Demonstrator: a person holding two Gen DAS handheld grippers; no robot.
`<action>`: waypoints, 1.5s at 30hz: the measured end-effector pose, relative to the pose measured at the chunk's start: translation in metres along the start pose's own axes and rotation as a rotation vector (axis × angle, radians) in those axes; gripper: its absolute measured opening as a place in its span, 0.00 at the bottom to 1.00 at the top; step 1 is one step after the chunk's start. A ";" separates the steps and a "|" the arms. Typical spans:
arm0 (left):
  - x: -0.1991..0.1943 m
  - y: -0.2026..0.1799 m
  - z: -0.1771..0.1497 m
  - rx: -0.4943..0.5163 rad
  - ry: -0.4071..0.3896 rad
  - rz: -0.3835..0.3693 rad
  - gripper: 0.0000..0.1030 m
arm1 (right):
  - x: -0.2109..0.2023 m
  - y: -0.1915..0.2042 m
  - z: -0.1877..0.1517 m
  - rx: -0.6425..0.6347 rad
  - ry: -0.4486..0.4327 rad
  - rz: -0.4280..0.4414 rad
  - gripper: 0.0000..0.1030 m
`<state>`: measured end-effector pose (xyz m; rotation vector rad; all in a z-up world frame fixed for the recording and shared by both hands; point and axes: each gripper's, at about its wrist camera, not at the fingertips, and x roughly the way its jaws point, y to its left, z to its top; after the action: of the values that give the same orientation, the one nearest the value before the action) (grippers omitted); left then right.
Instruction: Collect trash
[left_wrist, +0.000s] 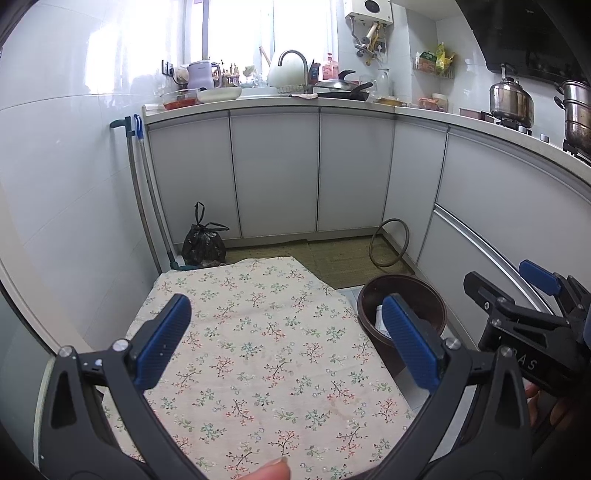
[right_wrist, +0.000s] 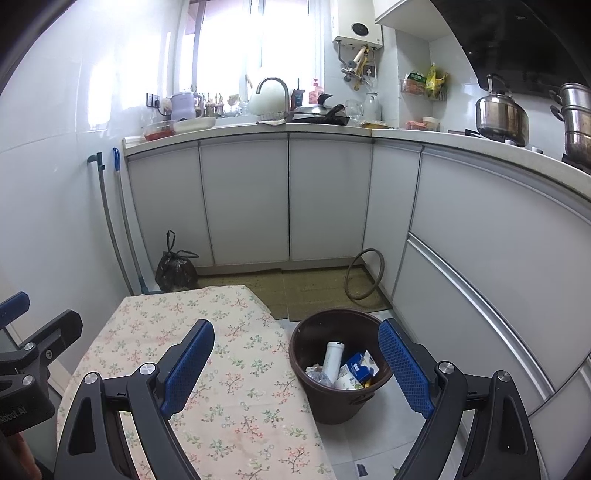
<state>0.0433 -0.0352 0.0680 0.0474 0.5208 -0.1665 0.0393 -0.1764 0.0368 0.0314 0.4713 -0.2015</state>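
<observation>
Showing bin (right_wrist: 340, 369) contents: right wrist only.

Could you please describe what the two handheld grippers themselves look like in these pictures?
Both match: the left gripper and right gripper have black, curved plastic frames with triangular cut-outs and silver pivot bolts. Each finger carries a blue, finely textured pad. White lettering marks the bodies, partly cut off. No cables show.

White tiled walls (left_wrist: 66, 166) around me, bright window (right_wrist: 255, 37) ahead washing everything out. White cabinet doors (right_wrist: 243, 203) run under pale L-shaped countertop (left_wrist: 424, 114). Water heater (right_wrist: 357, 31) high on wall, range hood (left_wrist: 524, 33) at my right. Woven mat (right_wrist: 314, 288) on floor before cabinets, pale floor tiles (right_wrist: 373, 443) nearer. Floral tablecloth (left_wrist: 266, 350) covers table below.
</observation>
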 end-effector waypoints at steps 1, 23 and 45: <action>0.000 -0.001 0.000 -0.001 0.000 -0.001 1.00 | 0.000 0.000 0.000 -0.001 0.000 0.000 0.89; 0.000 -0.003 0.000 -0.007 0.001 0.000 1.00 | 0.000 0.004 0.002 0.006 -0.002 -0.002 0.89; 0.012 -0.009 -0.008 -0.018 0.016 0.028 1.00 | -0.001 0.005 0.002 0.010 0.002 -0.027 0.89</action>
<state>0.0476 -0.0447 0.0549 0.0385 0.5375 -0.1343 0.0402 -0.1713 0.0393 0.0351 0.4733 -0.2300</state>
